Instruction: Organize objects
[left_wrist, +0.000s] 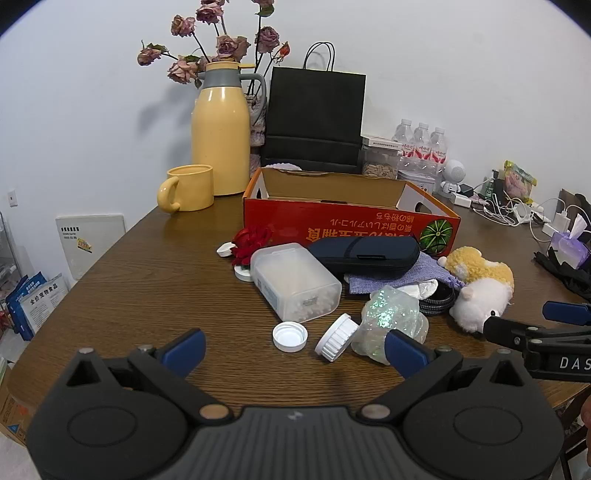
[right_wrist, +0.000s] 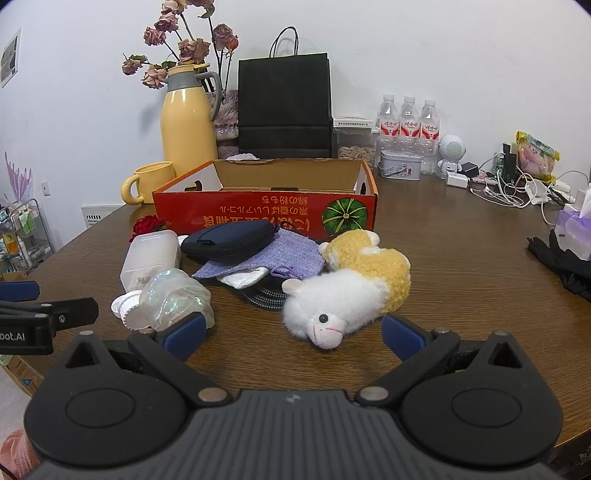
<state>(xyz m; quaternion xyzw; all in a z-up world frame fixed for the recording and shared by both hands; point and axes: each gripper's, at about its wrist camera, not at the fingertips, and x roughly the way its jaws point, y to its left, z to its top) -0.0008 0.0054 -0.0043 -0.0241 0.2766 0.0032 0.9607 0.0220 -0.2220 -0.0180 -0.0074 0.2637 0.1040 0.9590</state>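
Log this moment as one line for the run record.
left gripper: open, empty, facing white plastic screw cap | right gripper: open, empty, facing white-and-yellow plush sheep | red cardboard box: looks empty

Far beyond the fingers stand a yellow jug (left_wrist: 220, 138), mug (left_wrist: 187, 188), black bag (left_wrist: 314, 118) and water bottles (right_wrist: 408, 118).

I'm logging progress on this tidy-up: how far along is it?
Barely begun. Done: nothing; the red box looks empty. In hand: nothing; the left gripper and right gripper are open, the right facing the plush sheep. Left: sheep, dark pouch, swab container, caps.
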